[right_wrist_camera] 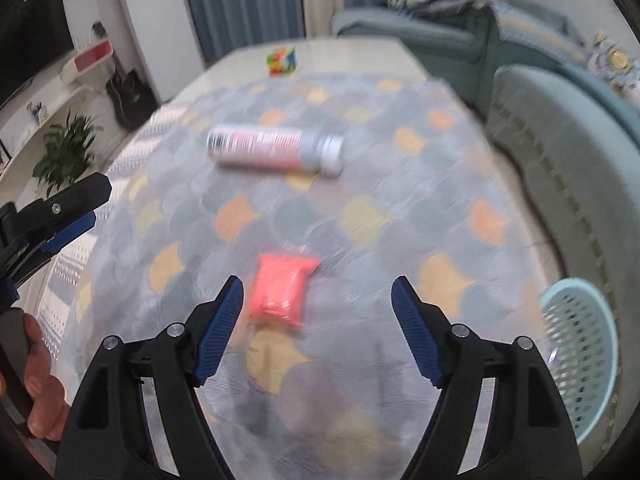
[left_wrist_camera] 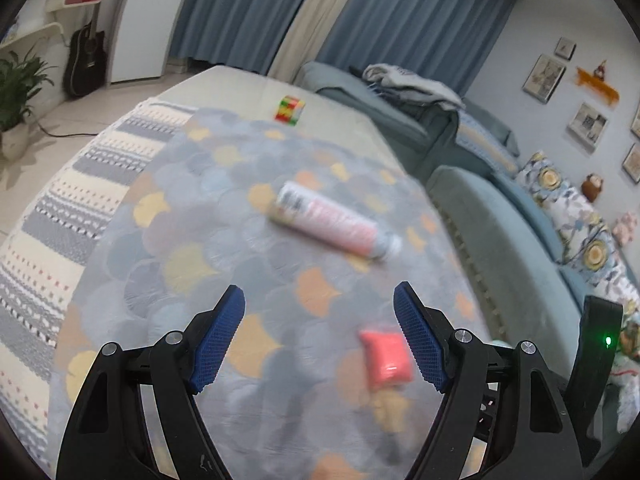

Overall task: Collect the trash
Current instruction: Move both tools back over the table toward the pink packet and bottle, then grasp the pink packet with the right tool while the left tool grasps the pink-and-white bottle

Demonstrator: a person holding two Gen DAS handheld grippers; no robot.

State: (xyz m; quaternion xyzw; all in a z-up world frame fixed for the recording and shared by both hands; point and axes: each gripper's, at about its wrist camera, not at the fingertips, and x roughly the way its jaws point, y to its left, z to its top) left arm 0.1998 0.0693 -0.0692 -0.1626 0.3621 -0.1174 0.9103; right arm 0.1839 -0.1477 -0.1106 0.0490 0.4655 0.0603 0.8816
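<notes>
— Hovering why?
— I'm keeping both grippers' fingers apart, empty: right gripper (right_wrist_camera: 316, 300) above the pink packet (right_wrist_camera: 280, 292) on the tabletop (right_wrist_camera: 400, 216); left gripper (left_wrist_camera: 320, 316) nearer the bottle (left_wrist_camera: 332, 220).

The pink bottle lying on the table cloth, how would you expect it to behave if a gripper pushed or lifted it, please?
The pink bottle lies on its side and looks cylindrical, so a sideways nudge would probably roll it across the patterned cloth. Its body looks rigid and smooth, likely plastic, so it may slip between the pads. How full or heavy it is cannot be told.
</notes>
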